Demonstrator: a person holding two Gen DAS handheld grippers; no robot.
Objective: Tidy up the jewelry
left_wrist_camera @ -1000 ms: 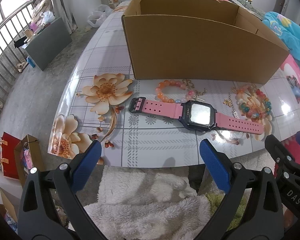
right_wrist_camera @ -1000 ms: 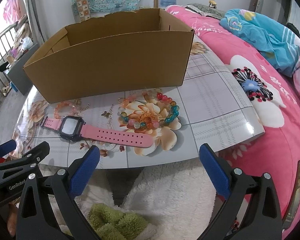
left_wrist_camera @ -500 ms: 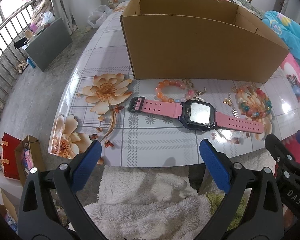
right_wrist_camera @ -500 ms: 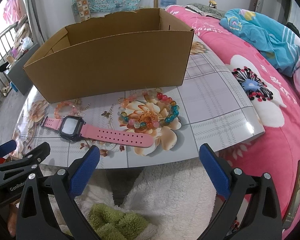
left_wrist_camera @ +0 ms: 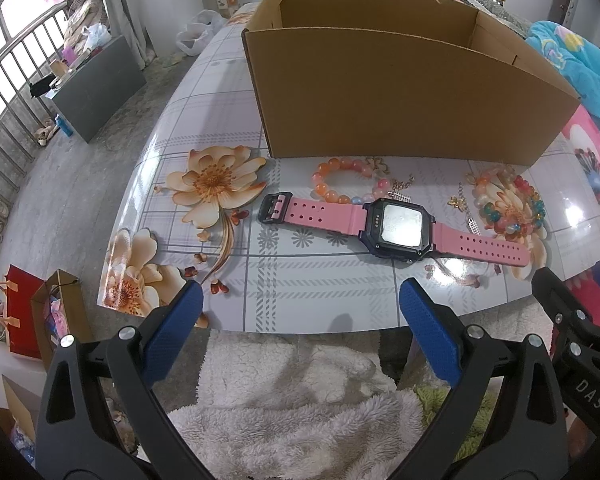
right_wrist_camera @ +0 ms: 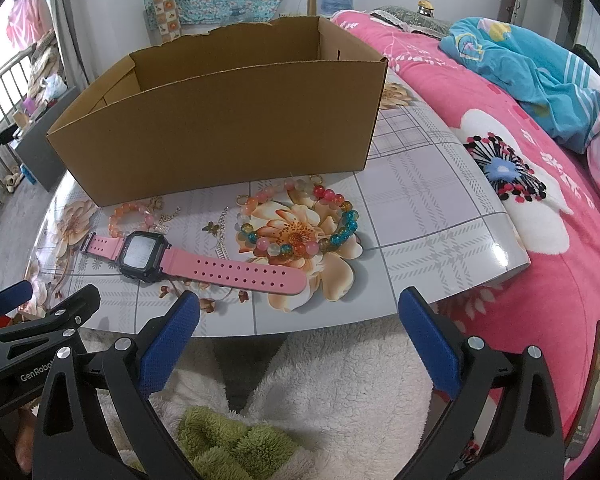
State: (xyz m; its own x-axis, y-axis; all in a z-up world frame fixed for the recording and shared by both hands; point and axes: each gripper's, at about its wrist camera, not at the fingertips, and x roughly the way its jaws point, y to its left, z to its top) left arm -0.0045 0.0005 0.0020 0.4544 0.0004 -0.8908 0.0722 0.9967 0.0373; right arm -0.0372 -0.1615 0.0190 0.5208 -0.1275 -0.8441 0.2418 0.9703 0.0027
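Pink floral bed (right_wrist_camera: 540, 208) flanks the floral bench (left_wrist_camera: 300, 280), where a brown cardboard box (left_wrist_camera: 400, 92) backs the pink-strapped watch (left_wrist_camera: 396, 228) and multicoloured bead bracelet (right_wrist_camera: 300, 224), lying beyond both grippers' wide-open blue fingers (left_wrist_camera: 168, 336).

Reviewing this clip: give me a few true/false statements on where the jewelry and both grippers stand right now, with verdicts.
1. The pink watch lies flat on the table, in front of the cardboard box. True.
2. The right gripper is shut on the watch strap. False: it is open, holding nothing.
3. The multicolored bead bracelet is on the table, outside the box. True.
4. The orange bead bracelet is inside the box. False: it lies on the table beside the watch.
5. The left gripper is open at the table's near edge. True.
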